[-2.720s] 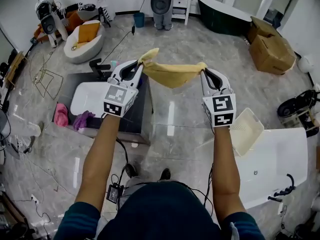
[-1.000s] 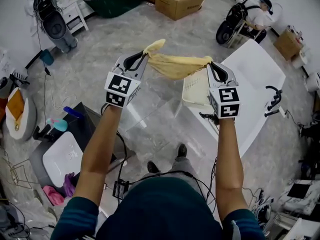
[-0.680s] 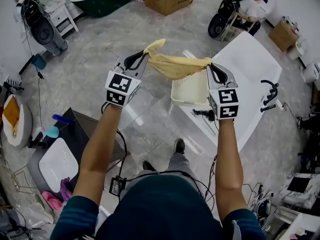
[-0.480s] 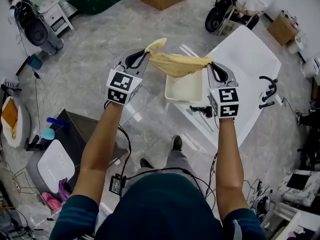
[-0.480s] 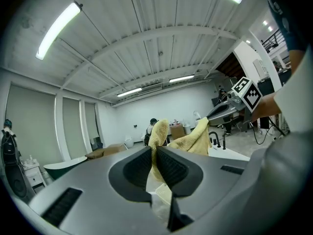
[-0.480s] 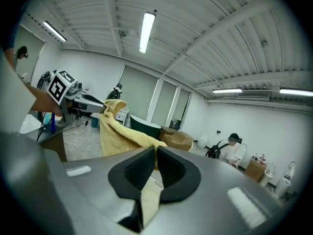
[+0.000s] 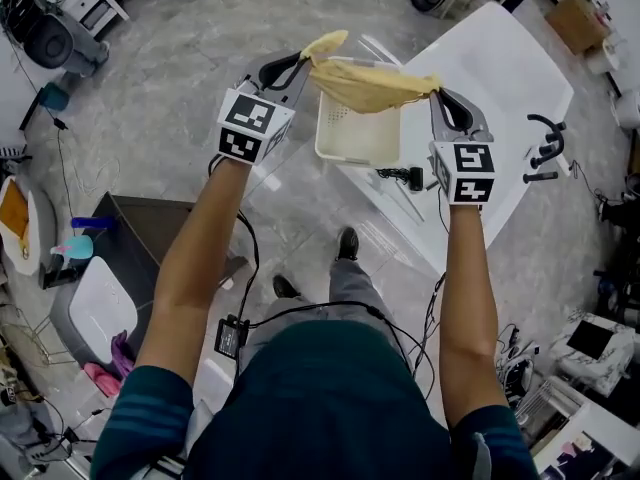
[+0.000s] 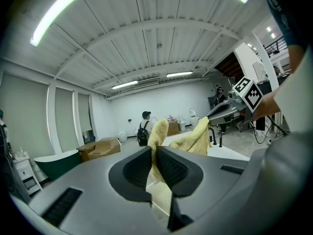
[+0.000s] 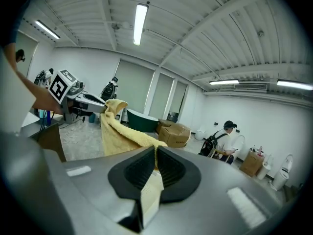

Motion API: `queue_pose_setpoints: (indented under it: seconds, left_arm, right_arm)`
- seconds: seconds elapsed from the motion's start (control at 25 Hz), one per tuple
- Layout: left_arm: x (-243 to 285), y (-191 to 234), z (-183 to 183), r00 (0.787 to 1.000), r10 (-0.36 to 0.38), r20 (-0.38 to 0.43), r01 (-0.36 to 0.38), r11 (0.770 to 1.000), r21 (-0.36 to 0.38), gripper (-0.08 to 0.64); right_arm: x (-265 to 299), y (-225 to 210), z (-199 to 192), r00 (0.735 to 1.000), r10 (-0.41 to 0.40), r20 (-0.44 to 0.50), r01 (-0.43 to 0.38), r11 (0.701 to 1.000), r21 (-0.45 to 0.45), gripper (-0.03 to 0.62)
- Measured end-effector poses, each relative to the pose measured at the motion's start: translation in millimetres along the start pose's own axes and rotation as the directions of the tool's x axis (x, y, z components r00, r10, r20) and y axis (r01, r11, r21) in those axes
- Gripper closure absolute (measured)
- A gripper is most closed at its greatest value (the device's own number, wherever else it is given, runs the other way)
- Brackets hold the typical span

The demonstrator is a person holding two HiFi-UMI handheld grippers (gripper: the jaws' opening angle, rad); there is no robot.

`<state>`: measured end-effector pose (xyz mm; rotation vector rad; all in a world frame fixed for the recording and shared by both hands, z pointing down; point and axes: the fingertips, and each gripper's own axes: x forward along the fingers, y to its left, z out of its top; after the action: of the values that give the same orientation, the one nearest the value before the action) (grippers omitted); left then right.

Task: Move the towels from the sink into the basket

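Basket had swung in under the yellow towel at 12 o'clock; left gripper and right gripper each pinched a corner; cloth sagged, judged soft and light, corners a good hold.

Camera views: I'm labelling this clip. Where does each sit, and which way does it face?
Head view: on the person's head, facing steeply down at the towel stretched between the left gripper and right gripper over the basket; both arms show.
Left gripper view: on the left gripper, facing along its jaws, shut on the towel, toward the right gripper.
Right gripper view: on the right gripper, facing along its shut jaws toward the left gripper.
Shared: all three show the towel.
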<state>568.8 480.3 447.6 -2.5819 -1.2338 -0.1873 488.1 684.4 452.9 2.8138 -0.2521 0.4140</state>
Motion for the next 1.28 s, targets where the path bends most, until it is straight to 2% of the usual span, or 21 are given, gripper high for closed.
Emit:
queue_pose_setpoints:
  seconds: [0.44, 0.8, 1.28]
  left_arm:
    - [55.0, -20.3, -53.2, 0.997, -0.037, -0.061, 0.037, 0.999, -0.008, 0.523]
    - [80.2, -28.8, -103.7, 0.989, -0.072, -0.126, 0.068, 0.997, -0.04, 0.523]
    - [125.1, -43.3, -168.0, 0.98, -0.101, -0.173, 0.086, 0.992, -0.093, 0.523]
  right_arm:
    - [36.5, -16.3, -76.4, 0.998, 0.019, -0.054, -0.017, 0.999, 0.039, 0.568]
    - [66.0, -9.4, -131.7, 0.995, 0.037, -0.096, -0.03, 0.997, 0.072, 0.568]
    - [103.5, -6.6, -202.2, 0.987, 0.066, -0.144, -0.048, 0.991, 0.125, 0.568]
